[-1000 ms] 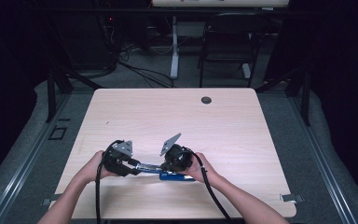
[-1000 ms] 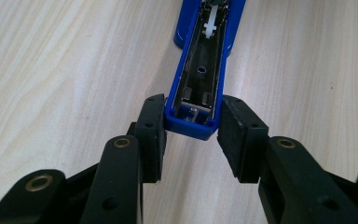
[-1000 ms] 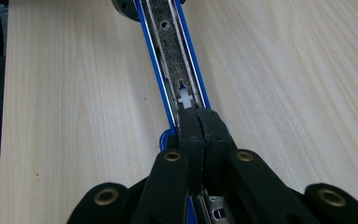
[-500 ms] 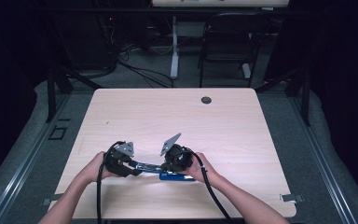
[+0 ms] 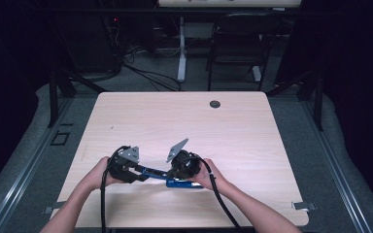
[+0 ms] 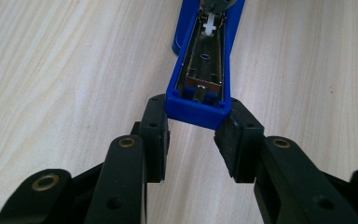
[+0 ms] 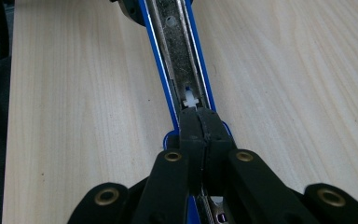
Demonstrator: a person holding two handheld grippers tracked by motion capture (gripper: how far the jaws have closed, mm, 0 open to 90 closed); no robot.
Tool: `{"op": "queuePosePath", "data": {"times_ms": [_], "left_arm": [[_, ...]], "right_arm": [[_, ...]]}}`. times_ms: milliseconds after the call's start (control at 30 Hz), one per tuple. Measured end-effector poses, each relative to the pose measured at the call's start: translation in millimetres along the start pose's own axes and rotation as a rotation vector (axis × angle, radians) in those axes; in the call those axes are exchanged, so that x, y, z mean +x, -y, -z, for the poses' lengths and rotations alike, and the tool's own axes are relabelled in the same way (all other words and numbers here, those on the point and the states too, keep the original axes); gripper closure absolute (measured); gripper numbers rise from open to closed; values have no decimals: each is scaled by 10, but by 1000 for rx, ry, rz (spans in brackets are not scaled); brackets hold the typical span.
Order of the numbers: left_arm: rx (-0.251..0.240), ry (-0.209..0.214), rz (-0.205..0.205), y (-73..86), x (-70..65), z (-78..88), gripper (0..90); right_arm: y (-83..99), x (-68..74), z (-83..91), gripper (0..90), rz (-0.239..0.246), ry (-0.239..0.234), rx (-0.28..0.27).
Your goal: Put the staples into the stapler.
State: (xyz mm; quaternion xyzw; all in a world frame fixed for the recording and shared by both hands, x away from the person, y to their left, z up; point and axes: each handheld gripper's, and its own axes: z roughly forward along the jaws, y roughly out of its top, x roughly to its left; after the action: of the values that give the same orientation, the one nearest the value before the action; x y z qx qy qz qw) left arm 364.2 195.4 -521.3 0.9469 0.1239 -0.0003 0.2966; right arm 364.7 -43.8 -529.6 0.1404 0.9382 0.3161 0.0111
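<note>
Stapler held open between both grippers

Stapler [image 5: 167, 175], blue plastic over a steel track: stiff, light, smooth-sided, so I grip its narrow flanks. It lies at the table's [image 5: 184, 116] near edge, opened out. My left gripper [image 6: 195, 133] clasps the tip of the open arm, pads on both sides. My right gripper [image 7: 200, 122], jaws clenched together, sits over the hinge end; whether it pinches anything there, probably the white pusher, I can't tell.

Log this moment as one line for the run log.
left hand-held gripper: shut on open stapler tip | right hand-held gripper: shut at its hinge end | stapler: flat on table
</note>
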Motion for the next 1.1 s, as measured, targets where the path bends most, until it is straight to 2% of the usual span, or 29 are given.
{"op": "queuePosePath", "data": {"times_ms": [33,100,233,267,300,400,533,667,933,1033,1100], "left_arm": [[6,10,-3,-6,3,9,653],[-3,-4,-6,-11,-5,11,653],[-38,8,-3,-29,-14,31,666],[-47,-22,-7,-44,-26,35,727],[-47,-26,-6,-62,-27,31,738],[-41,-21,-9,-99,-21,10,711],[-51,-27,-15,-129,-34,-18,691],[-69,-29,-14,-155,-39,-19,681],[-87,8,-31,-220,-76,-38,615],[-98,7,-30,-251,-92,-52,586],[-107,5,-35,-273,-105,-65,602]], "right_arm": [[-2,3,-2,898,3,0,4],[-5,12,-6,899,2,-3,5],[-8,15,2,900,5,0,1],[-33,13,62,900,23,33,73],[-12,10,22,900,2,-3,-8],[-30,3,79,900,2,2,-27],[-17,-30,129,900,-9,4,-30],[-23,-13,125,900,3,5,-24],[-21,-19,138,900,5,6,-20],[-22,-19,140,900,4,6,-19],[-22,-18,140,900,4,6,-19]]}}
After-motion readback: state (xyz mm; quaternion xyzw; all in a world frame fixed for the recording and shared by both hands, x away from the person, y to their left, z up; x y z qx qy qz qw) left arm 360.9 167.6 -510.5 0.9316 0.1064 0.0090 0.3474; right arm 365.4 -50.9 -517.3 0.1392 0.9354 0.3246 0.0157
